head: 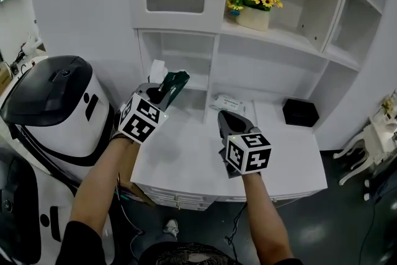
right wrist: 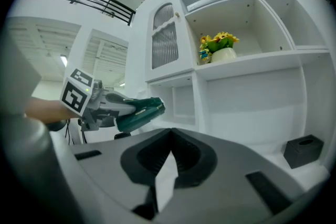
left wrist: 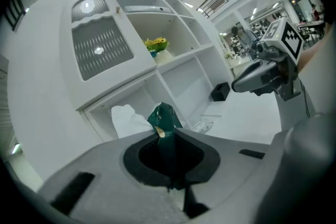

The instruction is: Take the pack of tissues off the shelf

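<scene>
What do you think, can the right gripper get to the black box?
Probably yes. The black box sits uncovered on the counter, and nothing stands between it and the right gripper.

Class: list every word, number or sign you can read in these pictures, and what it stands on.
No text is readable.
Black-and-white marker cubes: patterns only, no letters.
White printed packet on the white counter: print too small.
Dark green soft pack: pale label, blurred.

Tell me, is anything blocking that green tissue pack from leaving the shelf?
Nothing visible does. The left claw is shut on the tissue pack, with only open air over the white desk between it and the person. The right claw is apart from it.
</scene>
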The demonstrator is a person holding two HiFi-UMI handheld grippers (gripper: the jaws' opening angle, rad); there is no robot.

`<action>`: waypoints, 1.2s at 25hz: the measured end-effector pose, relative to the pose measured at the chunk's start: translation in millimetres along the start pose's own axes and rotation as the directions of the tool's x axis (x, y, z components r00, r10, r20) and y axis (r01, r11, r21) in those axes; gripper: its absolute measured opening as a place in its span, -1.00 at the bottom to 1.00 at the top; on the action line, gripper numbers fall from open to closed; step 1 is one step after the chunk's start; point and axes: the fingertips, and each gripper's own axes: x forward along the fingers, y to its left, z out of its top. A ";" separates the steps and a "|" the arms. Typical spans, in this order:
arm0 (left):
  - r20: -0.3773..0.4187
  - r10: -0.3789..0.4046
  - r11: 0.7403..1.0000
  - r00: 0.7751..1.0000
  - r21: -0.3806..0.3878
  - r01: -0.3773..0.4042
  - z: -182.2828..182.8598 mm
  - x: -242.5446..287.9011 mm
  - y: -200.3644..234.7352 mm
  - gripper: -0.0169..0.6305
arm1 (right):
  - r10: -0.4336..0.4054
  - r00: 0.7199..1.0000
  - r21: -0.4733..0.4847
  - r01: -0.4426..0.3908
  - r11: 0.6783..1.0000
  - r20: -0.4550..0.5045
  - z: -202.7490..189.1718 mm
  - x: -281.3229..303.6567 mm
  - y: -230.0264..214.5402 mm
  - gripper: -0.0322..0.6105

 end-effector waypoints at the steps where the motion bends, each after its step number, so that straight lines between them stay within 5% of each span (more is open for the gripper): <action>1: 0.007 0.010 1.000 1.000 -0.023 -0.010 -0.6 -6.5 -3.5 -0.90 | 0.006 1.000 -0.002 -0.006 1.000 0.004 1.0 -2.8 0.9 -0.89; 8: 0.056 0.102 0.980 0.993 -0.179 -0.091 -6.1 -48.4 -31.8 -0.90 | 0.052 0.998 -0.012 -0.052 0.999 0.035 1.1 -22.8 14.5 -0.89; 17: 0.049 0.211 0.915 0.976 -0.361 -0.179 -39.2 -94.5 -67.4 -0.91 | 0.067 0.996 -0.005 -0.067 0.998 0.056 -12.3 -52.8 32.3 -0.89; 30: 0.049 0.211 0.897 0.976 -0.407 -0.173 -46.0 -125.0 -96.9 -0.91 | 0.054 0.996 -0.022 -0.053 0.998 0.065 -18.1 -82.8 52.0 -0.89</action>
